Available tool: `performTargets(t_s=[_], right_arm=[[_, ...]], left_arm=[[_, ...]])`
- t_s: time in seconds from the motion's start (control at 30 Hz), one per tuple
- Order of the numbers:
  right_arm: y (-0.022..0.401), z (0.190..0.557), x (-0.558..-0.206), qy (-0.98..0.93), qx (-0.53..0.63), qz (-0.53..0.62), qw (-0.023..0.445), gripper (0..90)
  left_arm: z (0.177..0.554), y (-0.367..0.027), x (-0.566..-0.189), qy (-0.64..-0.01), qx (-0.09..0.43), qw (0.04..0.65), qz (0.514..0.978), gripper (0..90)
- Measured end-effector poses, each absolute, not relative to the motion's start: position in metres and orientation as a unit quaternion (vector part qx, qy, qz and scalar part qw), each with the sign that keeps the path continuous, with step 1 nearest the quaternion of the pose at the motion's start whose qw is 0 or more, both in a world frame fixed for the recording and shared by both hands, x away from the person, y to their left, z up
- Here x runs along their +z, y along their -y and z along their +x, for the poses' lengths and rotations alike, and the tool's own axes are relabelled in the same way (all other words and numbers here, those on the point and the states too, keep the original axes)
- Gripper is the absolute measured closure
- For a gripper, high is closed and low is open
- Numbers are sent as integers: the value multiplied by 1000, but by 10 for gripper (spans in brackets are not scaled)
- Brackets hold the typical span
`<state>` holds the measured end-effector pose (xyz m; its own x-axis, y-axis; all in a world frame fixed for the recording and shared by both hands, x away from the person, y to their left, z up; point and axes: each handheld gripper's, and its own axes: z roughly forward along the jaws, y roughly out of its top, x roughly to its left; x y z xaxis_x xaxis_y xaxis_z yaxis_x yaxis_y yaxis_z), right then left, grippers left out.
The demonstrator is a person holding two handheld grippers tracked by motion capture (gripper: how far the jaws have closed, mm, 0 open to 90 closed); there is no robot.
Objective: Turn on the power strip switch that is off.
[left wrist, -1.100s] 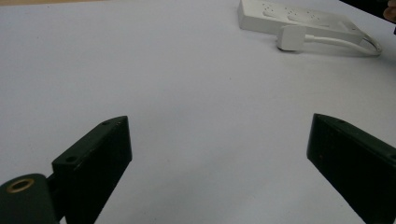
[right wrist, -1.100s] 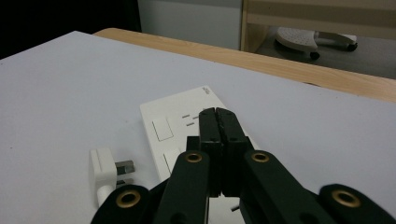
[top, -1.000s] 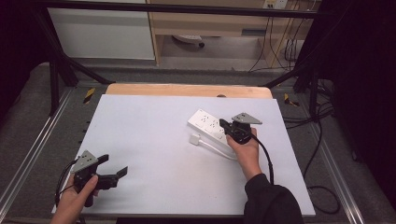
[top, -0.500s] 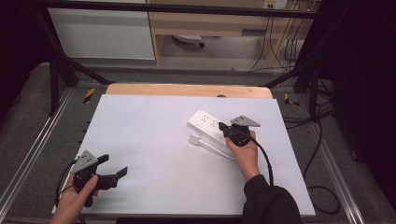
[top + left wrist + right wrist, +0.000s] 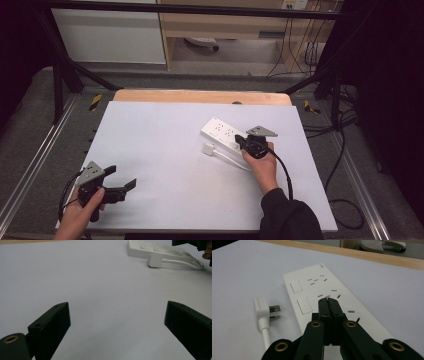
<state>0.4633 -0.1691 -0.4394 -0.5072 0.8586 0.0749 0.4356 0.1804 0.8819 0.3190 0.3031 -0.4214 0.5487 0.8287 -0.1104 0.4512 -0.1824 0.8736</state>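
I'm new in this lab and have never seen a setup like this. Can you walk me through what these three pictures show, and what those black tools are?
A person sits at a white table and holds a hand tool in each hand: the left gripper and the right gripper, each with two black jaws.

The high view looks down from above the person's side. The other two pictures come from small cameras riding on the tools, looking along their jaws.

On the table lies a white power strip, and beside it its plug on a white cable, not plugged in.

The left gripper's jaws stand wide apart over bare table, holding nothing. The right gripper's jaws are shut together, their tips over the top of the power strip; I cannot tell whether they touch it.
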Motion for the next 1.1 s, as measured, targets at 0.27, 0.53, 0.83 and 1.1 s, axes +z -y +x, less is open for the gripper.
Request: performTargets(t_s=[0.27, 0.53, 0.83, 1.1], right_arm=[[168, 461, -441, -745, 445, 446, 218, 900], [168, 457, -443, -749, 438, 449, 215, 900], [169, 455, -444, -751, 436, 448, 213, 900], [166, 455, -446, -753, 435, 445, 216, 900]], left_arm=[[319, -303, -421, -430, 200, 473, 742, 67], [319, -303, -421, -429, 202, 473, 743, 68], [318, -303, -421, -428, 202, 472, 743, 68], [319, -304, -420, -427, 207, 470, 745, 67]])
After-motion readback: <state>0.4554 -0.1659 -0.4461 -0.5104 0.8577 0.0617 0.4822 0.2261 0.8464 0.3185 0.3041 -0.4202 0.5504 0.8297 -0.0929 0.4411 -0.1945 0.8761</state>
